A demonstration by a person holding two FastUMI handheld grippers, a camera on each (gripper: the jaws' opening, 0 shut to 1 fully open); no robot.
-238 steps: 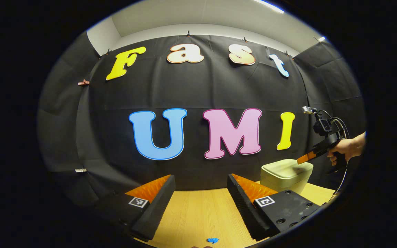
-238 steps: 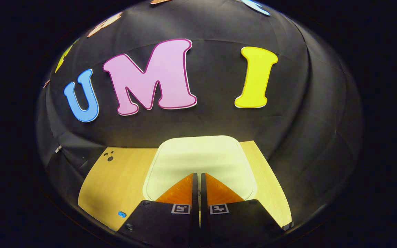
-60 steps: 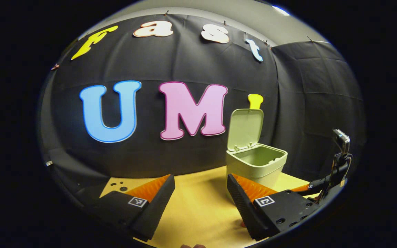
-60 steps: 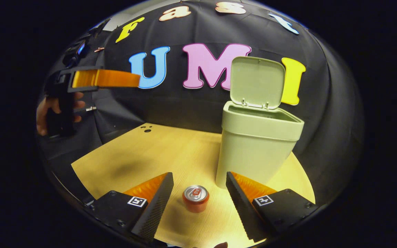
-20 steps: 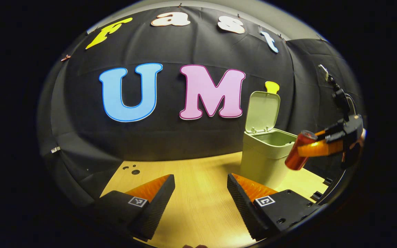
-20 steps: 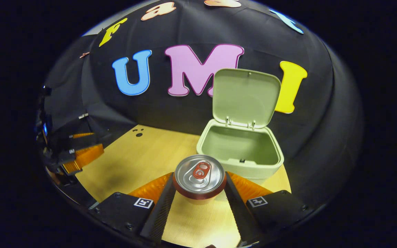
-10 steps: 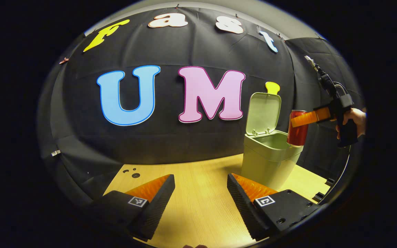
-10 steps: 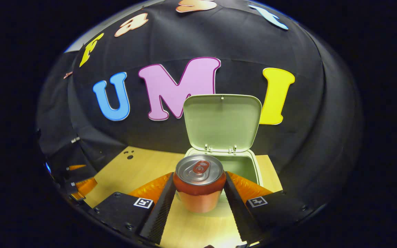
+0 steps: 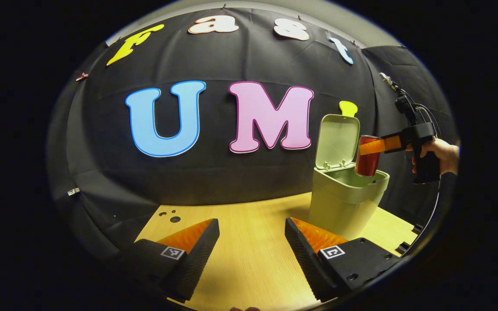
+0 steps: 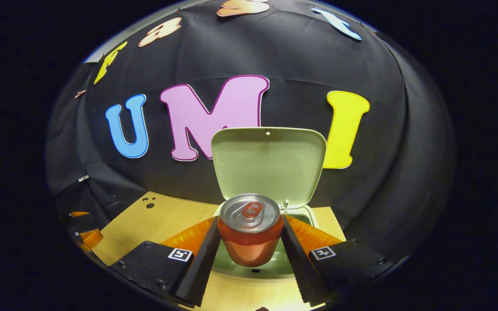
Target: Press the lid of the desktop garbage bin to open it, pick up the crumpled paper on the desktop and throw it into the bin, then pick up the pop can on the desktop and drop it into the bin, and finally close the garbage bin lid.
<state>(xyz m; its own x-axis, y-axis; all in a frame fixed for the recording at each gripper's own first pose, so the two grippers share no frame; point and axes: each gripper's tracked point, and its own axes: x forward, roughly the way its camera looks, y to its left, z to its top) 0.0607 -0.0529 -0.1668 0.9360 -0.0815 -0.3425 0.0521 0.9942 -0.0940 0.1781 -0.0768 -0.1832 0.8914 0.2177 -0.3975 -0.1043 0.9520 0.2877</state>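
Observation:
The pale green bin (image 9: 346, 203) stands at the table's right, its lid (image 9: 337, 140) raised upright against the wall. My right gripper (image 10: 249, 235) is shut on the red pop can (image 10: 250, 231), held upright just over the bin's mouth (image 10: 275, 259), with the lid (image 10: 268, 164) behind it. In the left gripper view that gripper (image 9: 372, 147) holds the can (image 9: 366, 156) above the bin's rim, a hand (image 9: 441, 153) on its handle. My left gripper (image 9: 251, 239) hangs open and empty over the wooden table (image 9: 249, 259), left of the bin. The bin's inside is hidden, so no crumpled paper is visible.
The wooden table (image 10: 167, 216) has small dark holes (image 9: 172, 217) near its back left corner. The black cloth wall stands close behind the bin. In the right gripper view my left gripper (image 10: 85, 236) shows at the far left edge.
My right gripper has carried the can farther forward, from the bin's near rim to above its mouth. The left gripper has stayed open and nearly still.

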